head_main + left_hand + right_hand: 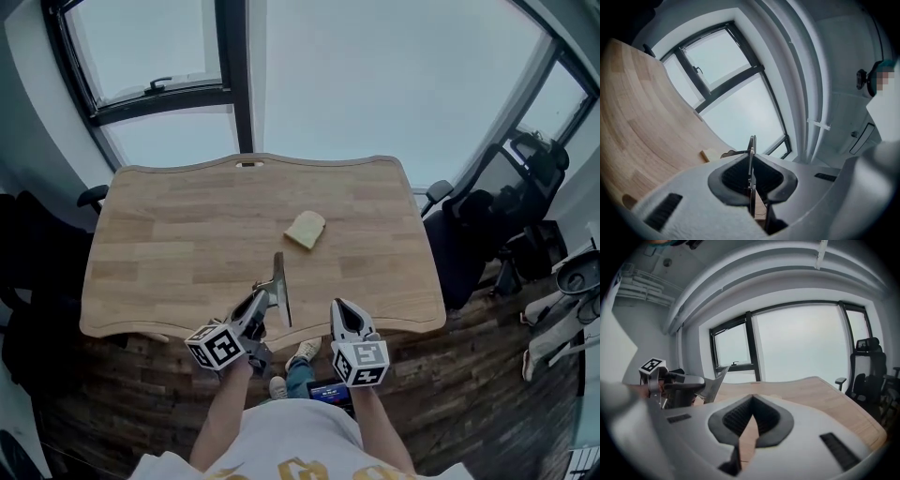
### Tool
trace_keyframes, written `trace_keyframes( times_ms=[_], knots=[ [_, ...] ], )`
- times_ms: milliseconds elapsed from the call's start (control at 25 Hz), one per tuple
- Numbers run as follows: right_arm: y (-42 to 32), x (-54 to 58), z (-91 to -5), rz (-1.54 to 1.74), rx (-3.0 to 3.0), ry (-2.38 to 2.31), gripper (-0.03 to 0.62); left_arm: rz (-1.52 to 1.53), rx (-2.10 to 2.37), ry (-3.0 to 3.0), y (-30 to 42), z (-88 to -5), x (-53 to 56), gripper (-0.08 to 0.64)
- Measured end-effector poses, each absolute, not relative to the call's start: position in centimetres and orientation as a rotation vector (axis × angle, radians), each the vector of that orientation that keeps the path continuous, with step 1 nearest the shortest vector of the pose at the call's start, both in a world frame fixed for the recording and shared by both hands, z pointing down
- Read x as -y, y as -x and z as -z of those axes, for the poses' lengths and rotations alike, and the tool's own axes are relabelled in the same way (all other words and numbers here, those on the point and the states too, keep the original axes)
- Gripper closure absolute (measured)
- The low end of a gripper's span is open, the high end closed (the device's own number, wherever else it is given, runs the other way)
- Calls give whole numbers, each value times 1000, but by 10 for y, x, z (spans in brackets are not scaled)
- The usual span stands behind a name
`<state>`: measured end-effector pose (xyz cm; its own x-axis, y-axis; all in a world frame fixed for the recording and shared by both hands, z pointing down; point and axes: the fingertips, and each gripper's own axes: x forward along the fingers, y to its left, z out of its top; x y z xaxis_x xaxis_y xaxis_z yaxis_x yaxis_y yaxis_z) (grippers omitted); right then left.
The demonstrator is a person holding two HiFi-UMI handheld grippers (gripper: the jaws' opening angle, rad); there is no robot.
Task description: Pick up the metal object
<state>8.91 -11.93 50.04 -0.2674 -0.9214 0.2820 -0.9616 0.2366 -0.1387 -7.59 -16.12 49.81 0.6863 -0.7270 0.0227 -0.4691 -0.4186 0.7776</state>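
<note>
**Left gripper** (262, 302): we are holding it over the near edge of the table (178, 246), with the forearm (223, 412) reaching up from the bottom of the head view. It is angled forward and to the right. Its jaws are clamping the metal object (280, 281), a thin flat blade that its own view shows edge-on between the pads.

**Metal object**: it is sitting in the left gripper's grip, and its free end is pointing toward the table's middle. From the right gripper view it is rising against the window.

**Right gripper** (343, 309): we are holding it at the table's near edge, just right of the left one and pointing forward. Its jaws are meeting at the tips with nothing between them.

**Beige block** (306, 230): it is lying near the table's middle, beyond the blade and apart from it.

**Chair** (466, 239): it is standing at the table's right side.
</note>
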Motion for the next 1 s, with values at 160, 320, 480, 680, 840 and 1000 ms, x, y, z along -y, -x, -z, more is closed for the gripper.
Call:
trace_keyframes(
  times_ms=[160,320,480,680,840,1000],
  knots=[
    [-85,117,-489,-393,2366,-1824,581,449,898,-2105,78,-483,157,517],
    [-82,115,-483,-378,2372,-1834,581,461,890,-2115,80,-475,152,517],
    [-81,111,-483,-376,2379,-1840,581,459,889,-2136,80,-472,147,517],
    [-80,106,-481,-365,2372,-1845,581,470,889,-2136,84,-470,143,517],
    [-81,104,-478,-350,2369,-1857,581,479,892,-2142,87,-467,142,517],
    [-81,101,-477,-344,2364,-1854,581,485,890,-2139,89,-466,138,517]
  ],
)
